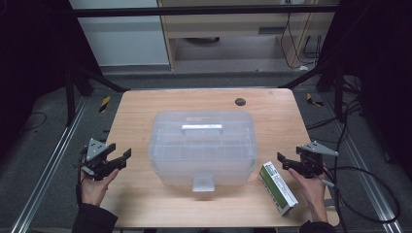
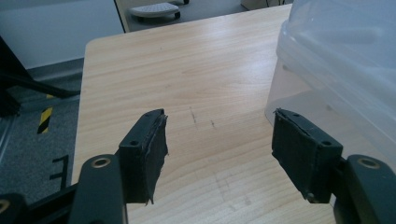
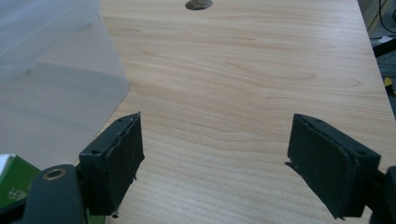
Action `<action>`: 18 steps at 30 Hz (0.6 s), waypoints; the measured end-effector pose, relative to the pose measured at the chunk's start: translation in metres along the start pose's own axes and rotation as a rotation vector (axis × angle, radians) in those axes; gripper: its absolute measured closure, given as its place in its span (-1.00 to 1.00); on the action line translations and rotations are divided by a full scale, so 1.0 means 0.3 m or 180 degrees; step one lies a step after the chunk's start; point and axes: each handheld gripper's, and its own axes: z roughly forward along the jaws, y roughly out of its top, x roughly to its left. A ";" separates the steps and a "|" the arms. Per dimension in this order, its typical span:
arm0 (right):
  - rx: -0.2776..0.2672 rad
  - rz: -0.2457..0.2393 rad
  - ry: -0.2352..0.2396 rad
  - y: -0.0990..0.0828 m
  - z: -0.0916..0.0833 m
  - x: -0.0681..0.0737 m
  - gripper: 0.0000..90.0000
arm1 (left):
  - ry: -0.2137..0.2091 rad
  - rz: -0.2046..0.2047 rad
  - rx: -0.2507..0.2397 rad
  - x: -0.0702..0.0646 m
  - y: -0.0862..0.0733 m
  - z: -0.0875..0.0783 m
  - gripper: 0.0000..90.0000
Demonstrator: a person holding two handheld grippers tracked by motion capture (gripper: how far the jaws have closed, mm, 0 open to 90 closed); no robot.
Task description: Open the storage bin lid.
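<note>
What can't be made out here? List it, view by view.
- Contents of the translucent plastic lidded storage box: high view, its frosted walls blur whatever lies inside.
- Print on the green and white cardboard carton: high view, too small to read.
- The same carton in the right gripper view: cut off by the left edge and hidden behind the gripper's jaw.
- The box in the left gripper view: cut off by the right edge.

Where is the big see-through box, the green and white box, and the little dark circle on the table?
see-through box (image 1: 201, 145), high view, on its lid.
green and white box (image 1: 278, 188), high view, on its top face.
dark circle (image 1: 240, 101), high view, on its middle.
</note>
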 end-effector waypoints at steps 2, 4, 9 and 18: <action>-0.0002 -0.0006 -0.0013 -0.002 0.000 0.001 -0.59 | -0.0146 -0.0007 -0.0070 0.013 0.018 -0.008 -0.18; -0.0005 -0.0012 -0.0014 -0.002 0.001 0.002 -0.59 | -0.0166 -0.0006 -0.0089 0.016 0.022 -0.010 -0.17; -0.0031 -0.0036 -0.0016 -0.009 0.000 -0.001 -0.56 | -0.0416 0.0117 -0.0066 0.028 0.071 -0.014 -0.18; -0.0068 -0.0094 -0.0048 -0.015 0.000 -0.004 -0.57 | -0.0552 0.0347 -0.0095 0.031 0.151 -0.038 -0.24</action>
